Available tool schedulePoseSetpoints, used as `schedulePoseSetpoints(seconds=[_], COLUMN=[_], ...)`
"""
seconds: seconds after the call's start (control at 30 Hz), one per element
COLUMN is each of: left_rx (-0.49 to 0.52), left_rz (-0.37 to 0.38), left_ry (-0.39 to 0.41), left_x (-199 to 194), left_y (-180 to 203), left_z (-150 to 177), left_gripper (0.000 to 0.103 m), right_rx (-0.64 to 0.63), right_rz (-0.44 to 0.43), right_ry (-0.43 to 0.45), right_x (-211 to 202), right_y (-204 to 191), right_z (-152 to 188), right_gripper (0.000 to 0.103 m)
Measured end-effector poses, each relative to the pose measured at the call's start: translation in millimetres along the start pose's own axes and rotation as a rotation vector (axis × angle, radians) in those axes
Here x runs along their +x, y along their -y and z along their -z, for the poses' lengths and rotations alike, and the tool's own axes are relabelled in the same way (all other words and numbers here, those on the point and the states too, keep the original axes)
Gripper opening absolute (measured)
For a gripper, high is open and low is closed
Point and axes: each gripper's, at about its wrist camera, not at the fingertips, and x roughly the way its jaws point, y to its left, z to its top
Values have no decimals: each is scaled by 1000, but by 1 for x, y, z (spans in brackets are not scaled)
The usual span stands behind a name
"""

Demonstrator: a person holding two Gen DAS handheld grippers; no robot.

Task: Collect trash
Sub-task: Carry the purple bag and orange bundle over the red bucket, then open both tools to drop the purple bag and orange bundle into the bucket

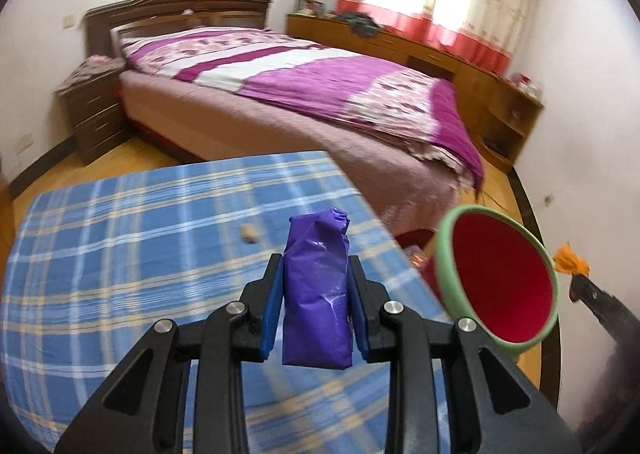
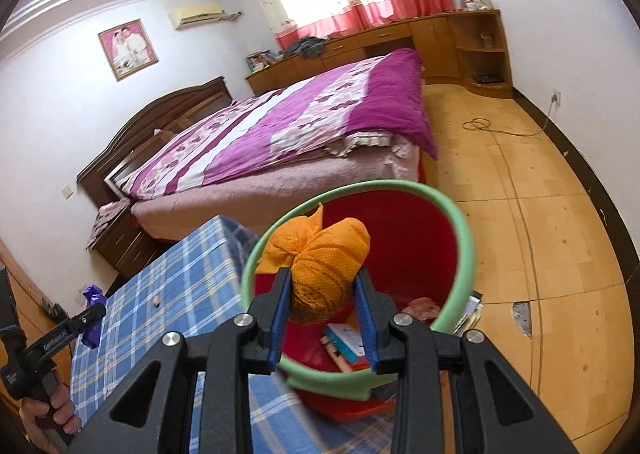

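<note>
The orange crumpled wad [image 2: 320, 254] sits pinched between the blue pads of the right gripper [image 2: 323, 310], and in the right wrist view it hangs directly over the mouth of the red bin [image 2: 416, 250], inside the ring of its green rim [image 2: 460, 221]. That is the relation the next move turns on, to my eye: the wad is already above the opening, so a release should drop it straight in (no sideways reach left to make). The wad is roughly round, with a loose twisted tail pointing up and to the left.

The purple wrapped packet [image 1: 318, 294] is clamped in the left gripper [image 1: 316, 302], its jaws narrow around it, its long axis running along the fingers and poking out past their tips. It hangs above the blue checked tablecloth [image 1: 140, 234], near the table's right edge; the bin lies to its right, off the table and lower. So the right hand is the nearer one, and the left must travel rightwards over the edge.

Down in the bin I can see a small box with a blue and white face [image 2: 346, 342], something orange-red under it, and a pinkish scrap [image 2: 420, 308] further in.

One small tan scrap [image 1: 249, 233] lies on the cloth, beyond and left of the packet, not yet collected.
</note>
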Motion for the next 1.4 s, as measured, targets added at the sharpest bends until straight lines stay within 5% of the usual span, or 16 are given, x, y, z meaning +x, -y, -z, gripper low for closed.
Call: schedulePoseSetpoints(seconds=[0.47, 0.73, 1.1, 1.4], left_rx=[186, 268, 279, 206], left_rz=[156, 154, 152, 135], left_ry=[-63, -134, -200, -174], left_x=[45, 79, 105, 84], left_y=[125, 167, 179, 160], left_z=[8, 25, 41, 38], left_gripper=[31, 32, 44, 44], right_rx=[62, 83, 83, 52], right_rz=[-18, -59, -87, -88], right_ry=[-31, -40, -94, -124], right_x=[22, 32, 55, 61], right_y=[58, 77, 88, 77], right_z=[-8, -9, -10, -11], right_gripper=[34, 35, 37, 48])
